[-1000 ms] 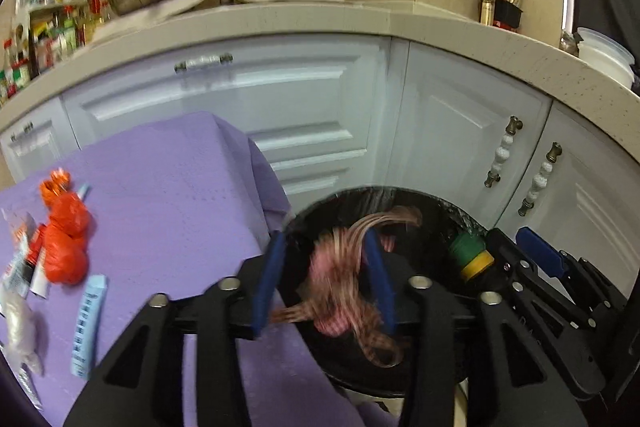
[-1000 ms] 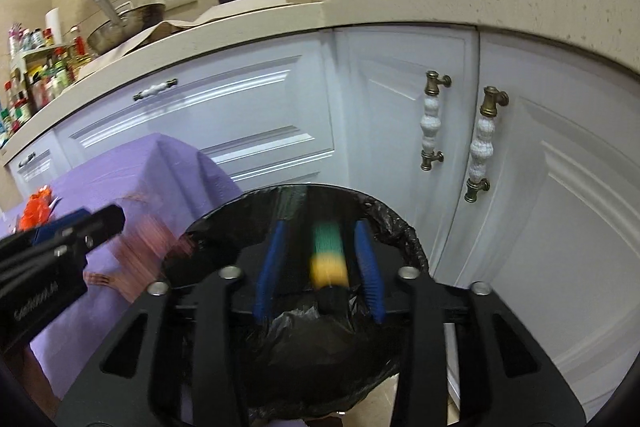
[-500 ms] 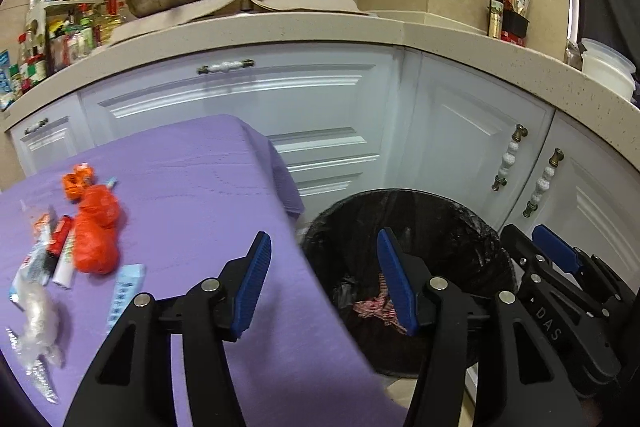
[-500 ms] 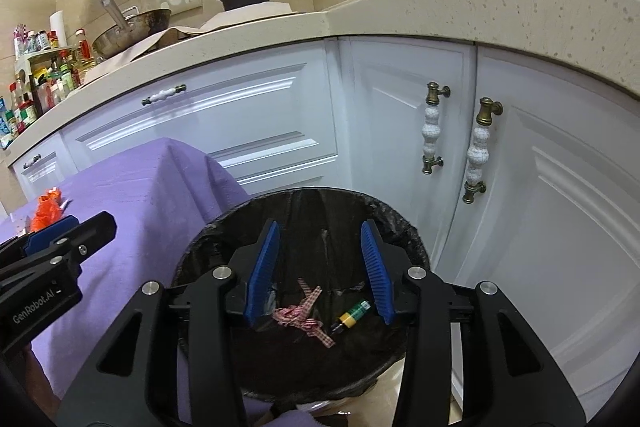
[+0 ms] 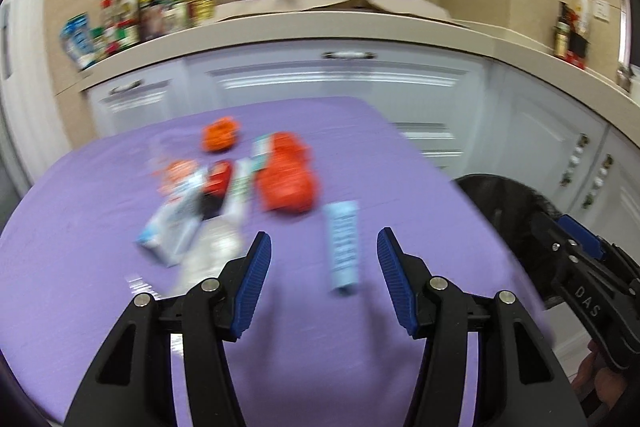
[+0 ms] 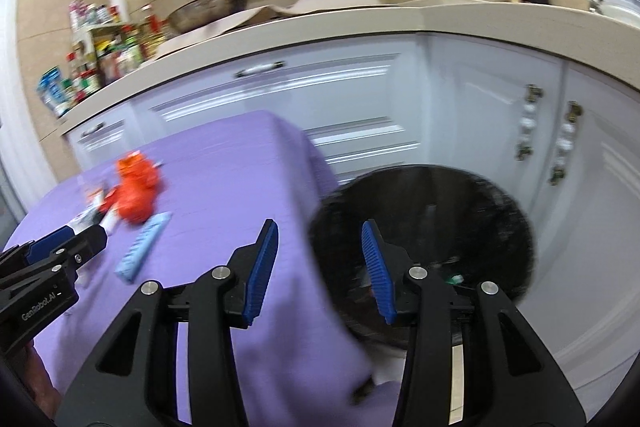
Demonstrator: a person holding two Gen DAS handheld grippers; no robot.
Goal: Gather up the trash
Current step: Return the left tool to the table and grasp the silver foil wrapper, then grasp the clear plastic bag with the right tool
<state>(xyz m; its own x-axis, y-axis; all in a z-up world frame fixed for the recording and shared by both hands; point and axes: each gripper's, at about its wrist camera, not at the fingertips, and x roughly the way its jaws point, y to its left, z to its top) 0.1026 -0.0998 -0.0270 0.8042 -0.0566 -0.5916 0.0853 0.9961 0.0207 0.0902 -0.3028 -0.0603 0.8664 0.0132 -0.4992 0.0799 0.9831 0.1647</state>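
Note:
My left gripper (image 5: 324,239) stands open and empty over the purple-covered table (image 5: 100,187). Just ahead of its fingers lies a light blue tube (image 5: 342,247). Beyond it are a crumpled orange bag (image 5: 286,183), a smaller orange scrap (image 5: 220,135), a red and black packet (image 5: 216,187) and pale wrappers (image 5: 176,223), all blurred. My right gripper (image 6: 319,227) is open with nothing in it, above the table's right edge beside the black-lined bin (image 6: 500,211). Something green (image 6: 456,279) shows in the bin.
White cabinets (image 5: 340,79) with knobbed handles (image 6: 528,123) run behind the table and bin. The counter (image 6: 360,23) carries a metal pan, a black pot and several bottles and jars. A hand (image 5: 596,383) shows at the lower right of the left wrist view.
Both grippers dropped their loads, a checked ribbon and a green-yellow tube, into the bin. They then swung left toward the table, and the trash pile now lies ahead of the left gripper.

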